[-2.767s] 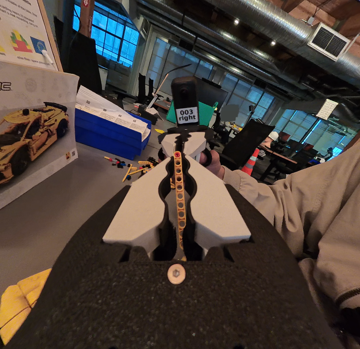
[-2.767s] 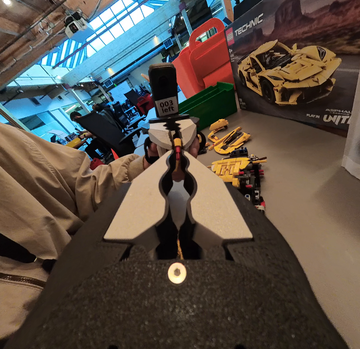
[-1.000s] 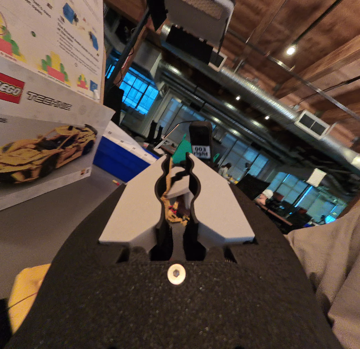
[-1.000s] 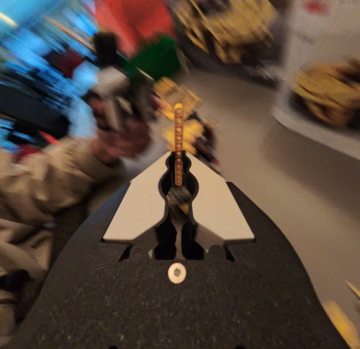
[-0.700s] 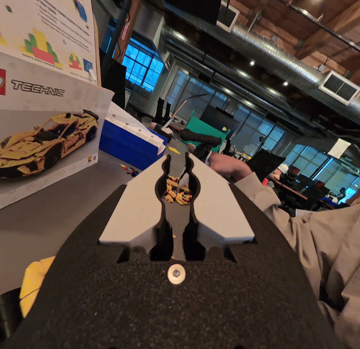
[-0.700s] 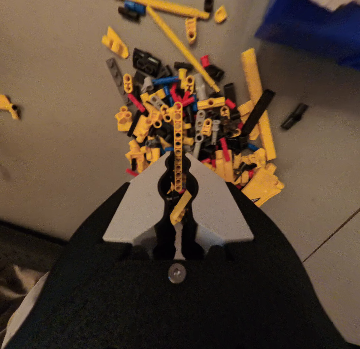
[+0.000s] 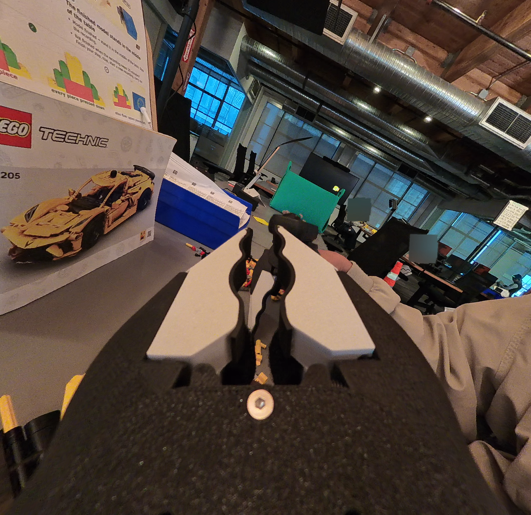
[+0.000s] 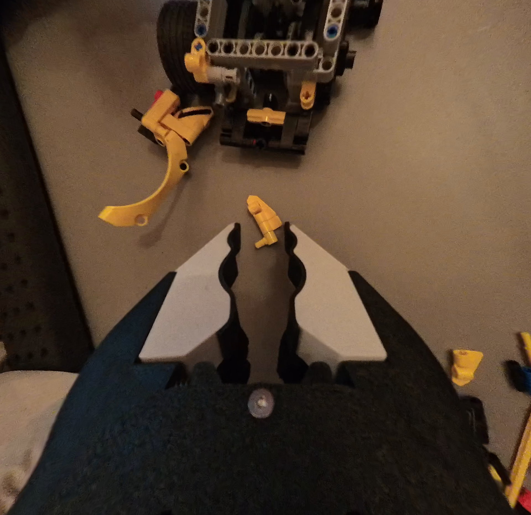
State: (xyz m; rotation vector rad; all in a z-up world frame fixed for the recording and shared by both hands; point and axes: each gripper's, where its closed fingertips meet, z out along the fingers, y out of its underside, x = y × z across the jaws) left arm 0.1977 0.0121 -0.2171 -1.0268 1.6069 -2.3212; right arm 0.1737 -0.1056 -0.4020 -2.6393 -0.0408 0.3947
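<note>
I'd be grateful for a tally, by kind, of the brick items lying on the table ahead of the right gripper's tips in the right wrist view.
Partly built grey and black chassis: 1
Yellow curved arch assembly: 1
Small loose yellow piece, between the open tips of the right gripper: 1
Total: 3

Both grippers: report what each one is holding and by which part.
Nothing is held. The right gripper is open over the table, a small yellow piece lying loose between its fingertips. The left gripper is open and empty.

Open-plan workshop office, exposed ducts (image 7: 402, 70), timber ceiling (image 7: 474, 27), desks (image 7: 431, 277) (far back), grid windows (image 7: 212, 99)
</note>
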